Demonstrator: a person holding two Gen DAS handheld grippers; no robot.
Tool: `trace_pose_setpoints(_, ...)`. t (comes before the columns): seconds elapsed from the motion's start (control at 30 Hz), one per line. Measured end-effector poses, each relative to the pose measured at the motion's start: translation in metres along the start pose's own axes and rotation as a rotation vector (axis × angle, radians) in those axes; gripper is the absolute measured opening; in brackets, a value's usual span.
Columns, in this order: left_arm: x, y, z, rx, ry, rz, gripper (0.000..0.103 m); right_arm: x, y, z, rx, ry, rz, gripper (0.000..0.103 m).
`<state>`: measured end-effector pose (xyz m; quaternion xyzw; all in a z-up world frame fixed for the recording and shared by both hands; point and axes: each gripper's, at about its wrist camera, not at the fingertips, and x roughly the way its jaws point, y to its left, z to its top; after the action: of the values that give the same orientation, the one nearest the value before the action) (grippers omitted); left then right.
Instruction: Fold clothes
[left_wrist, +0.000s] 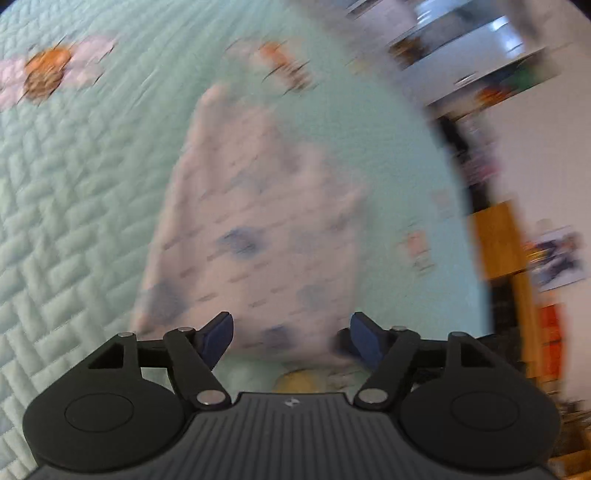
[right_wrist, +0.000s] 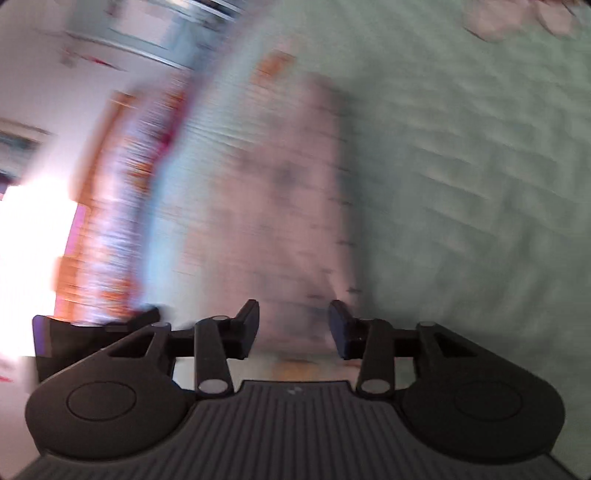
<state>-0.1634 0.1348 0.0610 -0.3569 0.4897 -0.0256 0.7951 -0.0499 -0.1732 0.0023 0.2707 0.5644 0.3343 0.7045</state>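
Pale pink printed garment (left_wrist: 251, 229) lying long and narrow on mint quilted bedspread (left_wrist: 74, 206), blurred by motion. Left gripper (left_wrist: 291, 334) and right gripper (right_wrist: 293, 325) both spread wide over its near end, gripping nothing. Fold stage unclear: possibly folded lengthwise, possibly just bunched. Beyond the bed, white walls, wooden furniture (left_wrist: 495, 240), a bright window (right_wrist: 33, 221).

Open quilt (left_wrist: 74, 206) around garment (left_wrist: 251, 229)

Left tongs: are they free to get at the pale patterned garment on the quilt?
Probably yes. The left tongs are open, with the garment lying directly ahead on the quilt, nothing between them. Motion blur hides whether they are touching.
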Motion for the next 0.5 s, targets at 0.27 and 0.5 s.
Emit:
trace_pose_setpoints(0.27,-0.020,-0.008,0.002,-0.067,-0.027,-0.130,0.068,-0.019,0.010,0.004,0.031,-0.064,0.069,0.021)
trace_pose_setpoints(0.5,0.032,0.001,-0.005,-0.142,0.045,-0.124,0.048,0.002,-0.012,0.001,0.140,-0.060,0.033,0.012)
